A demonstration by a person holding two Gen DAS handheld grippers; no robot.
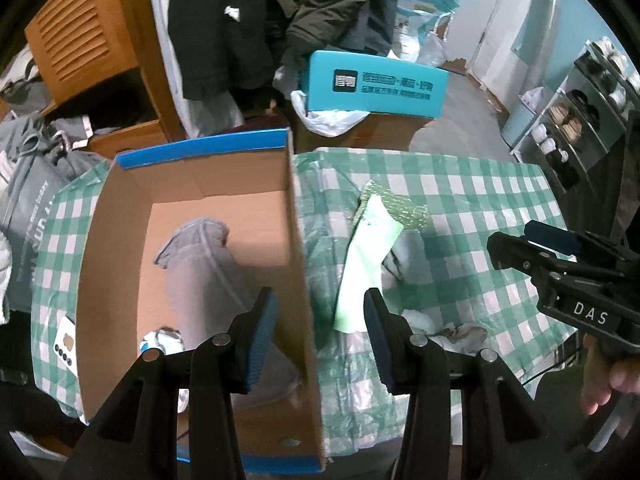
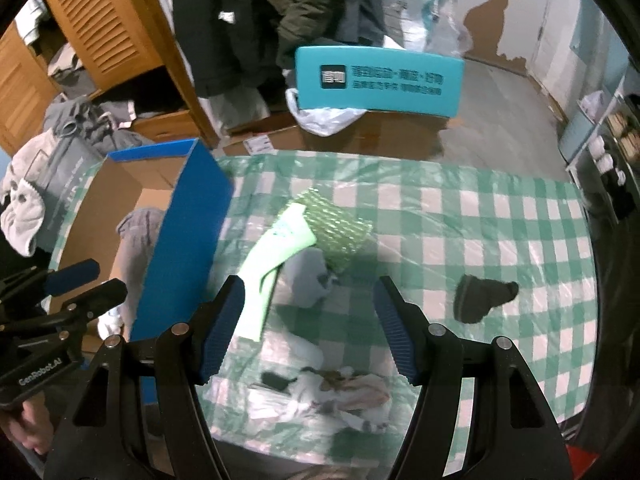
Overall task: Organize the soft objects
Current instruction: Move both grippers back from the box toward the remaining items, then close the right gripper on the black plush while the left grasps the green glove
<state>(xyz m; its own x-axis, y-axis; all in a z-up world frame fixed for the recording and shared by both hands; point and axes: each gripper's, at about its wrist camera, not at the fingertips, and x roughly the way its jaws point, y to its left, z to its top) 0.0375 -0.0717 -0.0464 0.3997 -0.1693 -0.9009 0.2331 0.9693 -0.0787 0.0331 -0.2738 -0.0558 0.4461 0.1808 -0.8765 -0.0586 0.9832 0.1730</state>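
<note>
On the desk [image 2: 480,216] with its green checked cloth, a cardboard box [image 1: 192,184] holds a grey garment [image 1: 200,264]. Beside it lie a pale green pouch [image 2: 276,248], a dark sock [image 2: 480,298] and patterned cloth [image 2: 340,394]. The left hand-held gripper [image 1: 320,344] and right hand-held gripper [image 2: 308,328] both gape wide, holding nothing.

the tall blue-edged cardboard box wall [image 1: 298,240] splits the frame centre; left, the open box interior [image 1: 256,236] has bare floor; right, bare green-checked plastic tablecloth [image 2: 480,216] beyond the black knitted sock [image 2: 482,297].
</note>
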